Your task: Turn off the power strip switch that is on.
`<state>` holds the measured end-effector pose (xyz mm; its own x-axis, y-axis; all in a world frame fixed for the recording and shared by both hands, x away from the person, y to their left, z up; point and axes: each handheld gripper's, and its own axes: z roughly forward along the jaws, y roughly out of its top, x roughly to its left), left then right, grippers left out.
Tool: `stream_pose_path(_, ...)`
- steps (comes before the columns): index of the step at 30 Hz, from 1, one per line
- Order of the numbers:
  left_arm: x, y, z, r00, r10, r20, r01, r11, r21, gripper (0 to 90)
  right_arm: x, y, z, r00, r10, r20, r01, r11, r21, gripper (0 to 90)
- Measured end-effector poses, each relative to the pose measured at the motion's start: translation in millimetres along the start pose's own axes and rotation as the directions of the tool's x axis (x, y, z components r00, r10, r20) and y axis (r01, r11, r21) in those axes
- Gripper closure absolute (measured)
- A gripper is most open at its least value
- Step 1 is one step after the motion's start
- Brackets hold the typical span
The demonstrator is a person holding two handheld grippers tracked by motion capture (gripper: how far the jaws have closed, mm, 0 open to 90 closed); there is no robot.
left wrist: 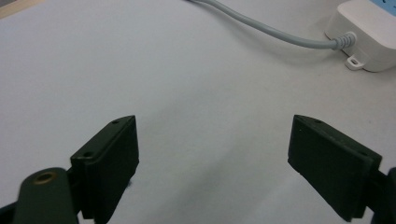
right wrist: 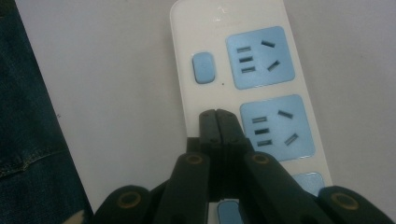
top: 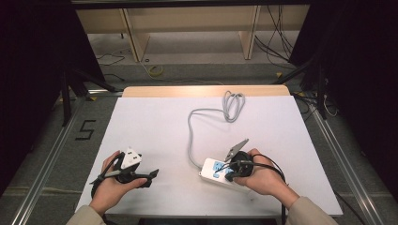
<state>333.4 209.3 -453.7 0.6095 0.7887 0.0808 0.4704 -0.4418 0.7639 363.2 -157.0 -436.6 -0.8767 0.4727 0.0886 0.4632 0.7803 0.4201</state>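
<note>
A white power strip (top: 212, 169) with blue sockets lies near the table's front right. Its grey cable (top: 191, 136) runs toward the far edge and ends in a coiled bundle (top: 233, 104). My right gripper (top: 229, 176) hovers over the strip, jaws shut together with nothing between them. In the right gripper view the shut tips (right wrist: 217, 117) sit just above the strip (right wrist: 196, 102), beside a blue socket (right wrist: 275, 126) and below a blue switch (right wrist: 203, 68). My left gripper (top: 151, 176) rests at the front left, open and empty. The left gripper view shows its fingers (left wrist: 109, 158) wide apart, with the strip's end (left wrist: 369, 35) farther off.
The table is covered by a white sheet (top: 155, 126), with a wooden edge (top: 202, 90) at the back. Dark stands and cables (top: 277, 42) lie on the floor beyond. A blue denim leg (right wrist: 28, 140) appears at the left of the right gripper view.
</note>
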Motion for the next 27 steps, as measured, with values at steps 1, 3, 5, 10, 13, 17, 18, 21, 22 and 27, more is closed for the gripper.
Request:
stream_pose_path(1, 0.0, 0.0, 0.0, 1.0000, 0.000, 0.000, 0.000, 1.0000, 0.000, 15.9, 0.1, 0.2, 0.0, 1.0000, -0.001, 0.001, 0.001, 1.000, 0.002, 90.0)
stream_pose_path(3, 0.0, 0.0, 0.0, 1.0000, 0.000, 0.000, 0.000, 1.0000, 0.000, 15.9, 1.0, 0.8, 0.2, 1.0000, 0.007, 0.001, -0.007, 1.000, 0.003, 90.0)
stream_pose_path(5, 0.0, 0.0, 0.0, 1.0000, 0.000, 0.000, 0.000, 1.0000, 0.000, 15.9, 1.3, 1.2, 0.0, 1.0000, -0.001, 0.003, 0.001, 1.000, 0.016, 90.0)
stream_pose_path(10, 0.0, 0.0, 0.2, 1.0000, -0.001, 0.001, 0.001, 1.0000, 0.000, 15.9, 1.1, 1.7, -0.2, 1.0000, 0.003, 0.000, -0.003, 1.000, 0.023, 90.0)
stream_pose_path(13, 0.0, 0.0, 0.2, 1.0000, 0.000, 0.000, 0.000, 1.0000, 0.001, 15.9, 0.9, 1.9, -0.2, 1.0000, 0.005, 0.005, -0.005, 1.000, 0.028, 90.0)
stream_pose_path(17, -0.1, 0.0, 0.3, 1.0000, -0.001, 0.001, 0.001, 1.0000, 0.000, 15.9, 0.8, 2.2, -0.2, 1.0000, 0.008, 0.005, -0.008, 0.999, 0.032, 90.0)
stream_pose_path(18, -0.1, 0.0, 0.4, 1.0000, -0.001, 0.000, 0.001, 1.0000, 0.000, 15.9, 0.9, 2.4, -0.2, 1.0000, 0.008, 0.005, -0.008, 0.999, 0.034, 90.0)
stream_pose_path(21, -0.1, 0.0, 0.3, 1.0000, -0.001, 0.000, 0.001, 1.0000, 0.000, 15.8, 1.0, 3.0, -0.2, 0.9999, 0.015, 0.005, -0.015, 0.999, 0.039, 90.0)
stream_pose_path(22, -0.3, 0.0, 0.5, 1.0000, -0.004, 0.000, 0.004, 1.0000, -0.002, 15.9, 0.9, 3.3, -0.3, 0.9999, 0.015, 0.005, -0.016, 0.999, 0.043, 90.0)
stream_pose_path(27, -0.2, 0.1, 0.3, 1.0000, -0.001, 0.000, 0.001, 1.0000, 0.000, 15.9, 1.0, 4.3, 0.2, 0.9998, 0.016, 0.008, -0.016, 0.999, 0.049, 90.0)
